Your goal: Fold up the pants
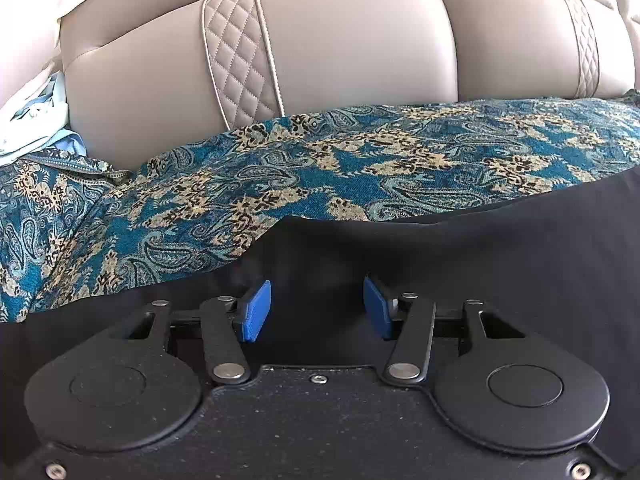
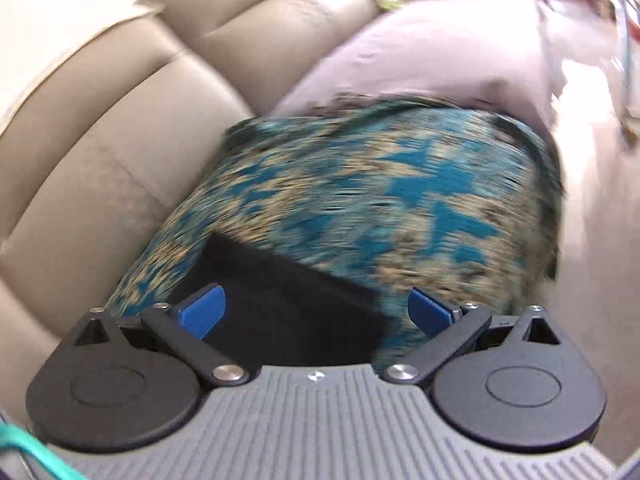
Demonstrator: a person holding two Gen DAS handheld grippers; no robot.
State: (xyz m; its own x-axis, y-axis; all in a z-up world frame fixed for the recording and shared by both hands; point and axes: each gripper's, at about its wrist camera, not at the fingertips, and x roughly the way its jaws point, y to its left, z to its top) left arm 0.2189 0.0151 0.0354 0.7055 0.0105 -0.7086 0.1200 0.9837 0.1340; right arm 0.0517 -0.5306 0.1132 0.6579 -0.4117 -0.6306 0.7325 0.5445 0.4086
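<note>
Black pants point(image 1: 500, 264) lie flat on a blue paisley cloth point(image 1: 280, 168) that covers a sofa seat. My left gripper point(image 1: 318, 308) is open, its blue pads point(image 1: 256, 312) low over the black fabric near its upper edge. In the blurred right wrist view a corner of the black pants point(image 2: 288, 304) lies between the blue pads point(image 2: 204, 310) of my right gripper point(image 2: 316, 312), which is open wide over the paisley cloth point(image 2: 380, 200). Neither gripper holds anything.
The beige leather sofa backrest point(image 1: 340, 48) rises right behind the cloth. Light blue and white clothes point(image 1: 36, 124) lie at the far left. A pale lilac cushion or cloth point(image 2: 420, 52) lies beyond the paisley cloth in the right wrist view.
</note>
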